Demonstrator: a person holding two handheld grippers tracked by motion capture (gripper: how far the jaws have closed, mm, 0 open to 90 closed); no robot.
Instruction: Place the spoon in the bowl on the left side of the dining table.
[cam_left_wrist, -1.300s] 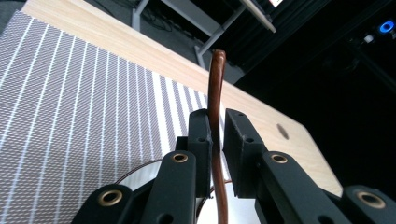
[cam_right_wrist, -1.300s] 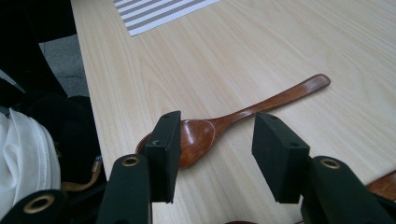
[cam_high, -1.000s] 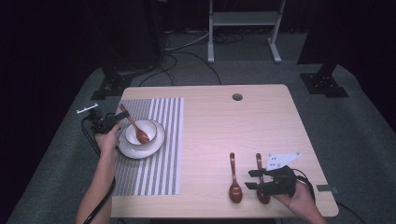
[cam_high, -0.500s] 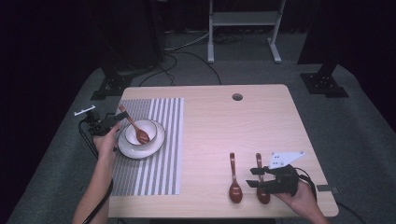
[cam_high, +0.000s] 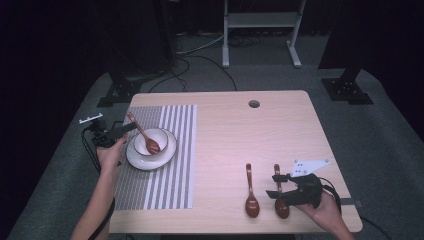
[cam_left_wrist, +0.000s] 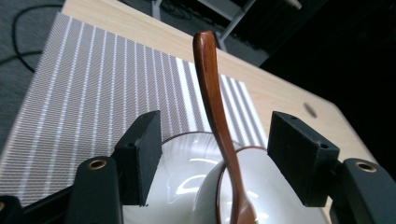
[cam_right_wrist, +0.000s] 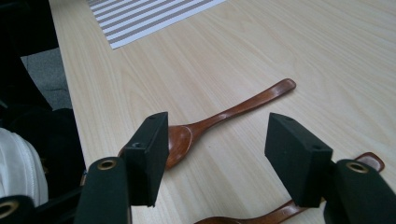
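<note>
A brown wooden spoon (cam_high: 144, 136) leans in a white bowl (cam_high: 156, 138) on a white plate (cam_high: 136, 158), its handle pointing up and left. My left gripper (cam_high: 125, 131) is at the plate's left edge. In the left gripper view it (cam_left_wrist: 217, 135) is open, with the spoon handle (cam_left_wrist: 210, 93) rising between the jaws without touching them. Two more wooden spoons (cam_high: 251, 192) (cam_high: 280, 196) lie at the front right of the table. My right gripper (cam_high: 272, 186) is open over the right-hand one. In the right gripper view it (cam_right_wrist: 219, 135) faces one spoon (cam_right_wrist: 224, 114); the other (cam_right_wrist: 280, 214) lies below.
The plate sits on a grey-and-white striped placemat (cam_high: 165, 175) on the left half of the light wooden table (cam_high: 250, 135). A cable hole (cam_high: 254, 104) is near the far edge. Cables and stand feet lie on the floor beyond the table.
My left gripper has drawn back slightly to the left while the spoon stays resting in the bowl. My right gripper has hardly moved.
</note>
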